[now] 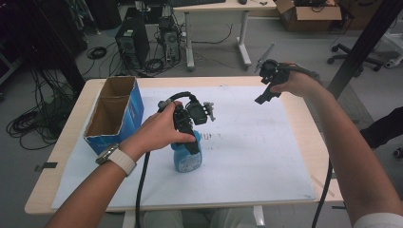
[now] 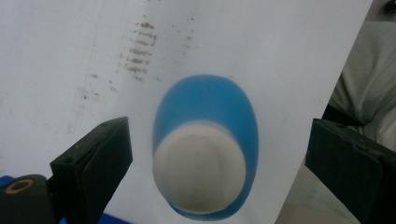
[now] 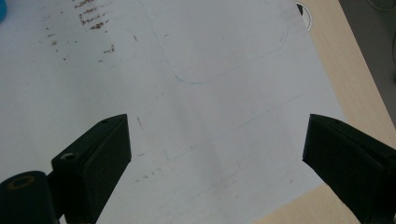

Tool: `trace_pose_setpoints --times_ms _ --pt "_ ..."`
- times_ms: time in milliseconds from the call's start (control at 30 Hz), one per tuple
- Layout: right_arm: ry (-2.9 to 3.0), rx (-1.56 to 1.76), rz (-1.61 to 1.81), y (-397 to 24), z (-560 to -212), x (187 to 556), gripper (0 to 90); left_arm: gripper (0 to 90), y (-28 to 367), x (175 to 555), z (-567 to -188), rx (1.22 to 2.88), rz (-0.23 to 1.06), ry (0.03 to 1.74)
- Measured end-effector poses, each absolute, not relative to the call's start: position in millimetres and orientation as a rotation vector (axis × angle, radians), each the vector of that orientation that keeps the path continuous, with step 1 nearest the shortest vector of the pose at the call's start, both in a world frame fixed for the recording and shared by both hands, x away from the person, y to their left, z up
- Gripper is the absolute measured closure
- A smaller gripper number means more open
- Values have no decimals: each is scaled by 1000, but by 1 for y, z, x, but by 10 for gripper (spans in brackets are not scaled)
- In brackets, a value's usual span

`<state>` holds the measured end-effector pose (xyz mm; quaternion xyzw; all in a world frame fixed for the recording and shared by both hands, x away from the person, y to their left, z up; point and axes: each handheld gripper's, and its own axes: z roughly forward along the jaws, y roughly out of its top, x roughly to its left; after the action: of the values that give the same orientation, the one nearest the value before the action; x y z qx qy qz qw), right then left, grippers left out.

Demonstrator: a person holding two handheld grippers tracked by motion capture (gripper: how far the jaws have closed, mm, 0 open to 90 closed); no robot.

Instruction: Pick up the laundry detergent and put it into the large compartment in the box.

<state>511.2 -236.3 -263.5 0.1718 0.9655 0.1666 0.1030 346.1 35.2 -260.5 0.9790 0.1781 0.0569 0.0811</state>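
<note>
A blue bottle (image 1: 188, 159) with a white cap (image 2: 199, 175) stands upright on the white sheet (image 1: 247, 152) near the table's front middle. My left gripper (image 1: 192, 145) hangs right above it, pointing down. In the left gripper view the jaws stand wide apart on either side of the bottle (image 2: 205, 116) without touching it, so my left gripper (image 2: 219, 172) is open. My right gripper (image 1: 264, 95) is raised over the far right of the sheet. In the right gripper view its jaws are spread wide over bare paper, and the right gripper (image 3: 217, 163) holds nothing.
An open blue cardboard box (image 1: 114, 114) stands at the left of the table, beside the sheet. The wooden table edge (image 3: 355, 70) runs to the right of the paper. Brown smudges (image 3: 88, 18) mark the sheet near the bottle. Computers, cables and a desk stand on the floor beyond.
</note>
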Motion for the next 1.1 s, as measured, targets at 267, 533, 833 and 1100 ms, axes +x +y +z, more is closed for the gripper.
trace_pose_setpoints --times_ms 267,533,833,1100 --pt "2850 503 496 -236 -264 511 77 83 39 350 -268 2934 182 547" --pt "2849 503 495 -236 -264 511 77 87 42 352 -275 2939 181 555" --pt "2845 509 498 -236 -264 511 77 108 43 355 -279 2942 175 542" --pt "2846 507 500 -235 -265 512 77 160 44 355 -282 2931 163 543"
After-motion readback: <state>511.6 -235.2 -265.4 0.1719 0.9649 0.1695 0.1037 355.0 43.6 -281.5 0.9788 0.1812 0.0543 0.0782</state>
